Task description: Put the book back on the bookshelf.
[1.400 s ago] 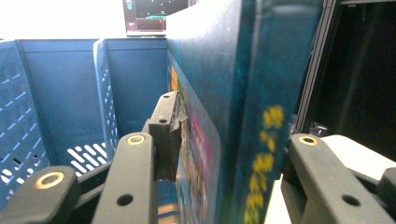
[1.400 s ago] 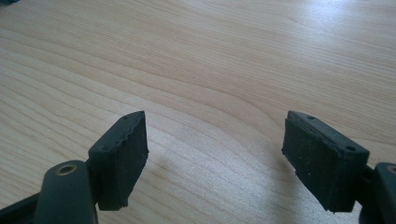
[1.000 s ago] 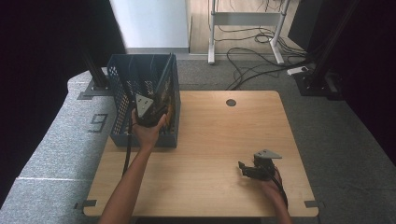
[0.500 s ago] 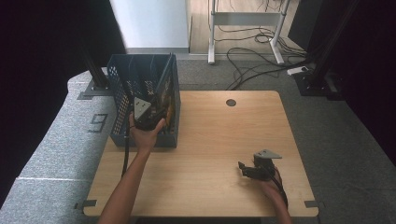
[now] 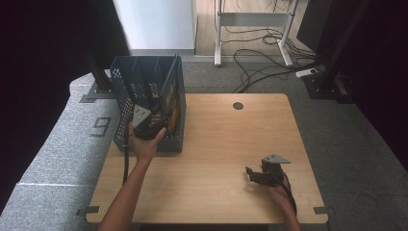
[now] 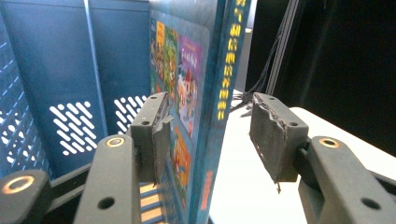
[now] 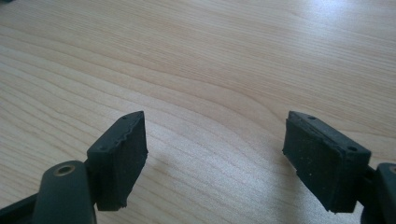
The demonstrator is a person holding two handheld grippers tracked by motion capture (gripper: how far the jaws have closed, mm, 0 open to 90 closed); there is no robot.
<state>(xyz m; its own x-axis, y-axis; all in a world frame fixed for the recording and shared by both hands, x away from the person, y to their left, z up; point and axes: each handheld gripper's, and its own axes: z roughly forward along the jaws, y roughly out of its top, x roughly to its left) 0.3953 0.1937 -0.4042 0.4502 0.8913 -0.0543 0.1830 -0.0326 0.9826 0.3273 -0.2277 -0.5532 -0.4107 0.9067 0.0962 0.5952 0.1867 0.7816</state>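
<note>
The book [image 6: 205, 93] is standing upright inside the blue crate [image 5: 126, 103], at the upper left of the high view, leaning close to the crate's right wall. It is looking like a thin, stiff-covered picture book with a glossy jacket: light, rigid enough to lift by one edge, but probably slippery, so I would be taking it near the spine with both covers pinched flat. The left gripper [image 6: 208, 135] is sitting astride its near edge; its fingers [image 6: 154, 135] have just been opening and are standing apart, the left pad close to the cover, the right one clear of the spine. I am seeing nothing else in the crate. The right gripper [image 7: 212, 154] is resting low over the surface [image 5: 231, 144] at lower right, fingers spread wide and empty.
</note>
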